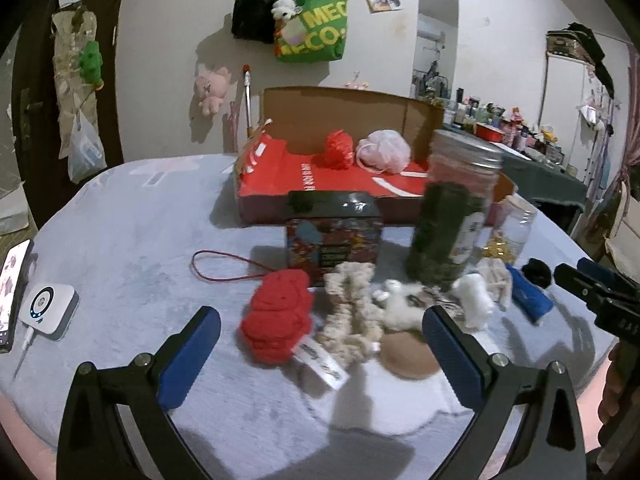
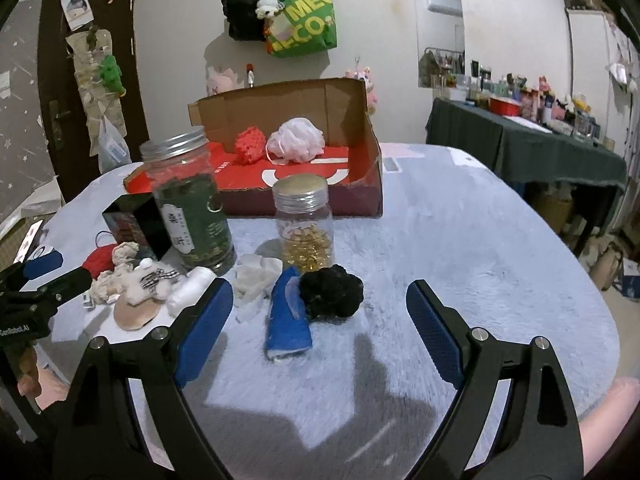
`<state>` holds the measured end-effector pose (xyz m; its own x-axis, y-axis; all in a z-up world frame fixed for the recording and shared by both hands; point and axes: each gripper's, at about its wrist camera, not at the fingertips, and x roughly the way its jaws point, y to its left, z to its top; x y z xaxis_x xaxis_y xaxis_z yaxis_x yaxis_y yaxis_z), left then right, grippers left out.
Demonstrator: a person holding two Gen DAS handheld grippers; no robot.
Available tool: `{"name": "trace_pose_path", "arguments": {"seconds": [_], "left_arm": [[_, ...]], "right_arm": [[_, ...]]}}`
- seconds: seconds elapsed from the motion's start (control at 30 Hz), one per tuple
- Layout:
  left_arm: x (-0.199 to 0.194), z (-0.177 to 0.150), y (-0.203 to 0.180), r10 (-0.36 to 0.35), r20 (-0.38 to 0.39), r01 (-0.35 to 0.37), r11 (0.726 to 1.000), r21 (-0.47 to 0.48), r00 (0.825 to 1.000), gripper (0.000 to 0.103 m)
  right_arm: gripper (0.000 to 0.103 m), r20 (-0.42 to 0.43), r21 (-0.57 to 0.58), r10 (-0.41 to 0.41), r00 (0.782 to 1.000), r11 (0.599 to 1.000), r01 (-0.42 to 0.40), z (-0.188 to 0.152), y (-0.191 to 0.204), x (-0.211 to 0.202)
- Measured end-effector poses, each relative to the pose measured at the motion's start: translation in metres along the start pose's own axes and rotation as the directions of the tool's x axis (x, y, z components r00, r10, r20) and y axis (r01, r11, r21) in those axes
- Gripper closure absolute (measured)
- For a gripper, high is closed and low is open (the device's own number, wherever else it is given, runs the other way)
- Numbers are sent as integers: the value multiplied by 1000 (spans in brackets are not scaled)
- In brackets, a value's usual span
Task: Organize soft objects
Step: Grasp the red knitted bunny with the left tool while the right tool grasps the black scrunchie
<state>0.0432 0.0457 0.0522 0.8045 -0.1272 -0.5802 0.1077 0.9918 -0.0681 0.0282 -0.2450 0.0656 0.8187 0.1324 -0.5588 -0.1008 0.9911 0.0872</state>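
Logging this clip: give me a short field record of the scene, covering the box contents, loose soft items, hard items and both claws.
box: open red cardboard box
in box: red pom-pom; pink mesh puff
loose soft items: red knit piece, cream scrunchie, black scrunchie, blue cloth
hard items: green-filled jar, jar of yellow capsules, printed tin
left claw: open, empty
right claw: open, empty

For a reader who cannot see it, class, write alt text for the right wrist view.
The open right gripper hovers over a pale fluffy table, its blue pads either side of a black scrunchie and a blue cloth. Behind stand a jar of yellow capsules, a taller green-filled jar, and a cardboard box holding red and pink puffs.
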Motion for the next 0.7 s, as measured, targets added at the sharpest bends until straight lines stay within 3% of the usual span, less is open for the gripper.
{"name": "trace_pose_path", "arguments": {"seconds": [0.33, 0.53, 0.63, 0.7], "left_arm": [[19, 12, 24, 11, -64, -12, 1000, -26, 998, 2], [36, 13, 27, -27, -139, 25, 1000, -15, 990, 16], [45, 10, 27, -42, -173, 43, 999, 2, 984, 29], [46, 10, 32, -96, -176, 93, 995, -30, 980, 46]], "right_arm": [[17, -62, 66, 45, 997, 997, -40, 8, -22, 25], [38, -113, 102, 90, 990, 992, -79, 12, -31, 40], [52, -147, 126, 126, 981, 986, -108, 9, -34, 47], [66, -170, 146, 160, 972, 980, -136, 7, -36, 51]]}}
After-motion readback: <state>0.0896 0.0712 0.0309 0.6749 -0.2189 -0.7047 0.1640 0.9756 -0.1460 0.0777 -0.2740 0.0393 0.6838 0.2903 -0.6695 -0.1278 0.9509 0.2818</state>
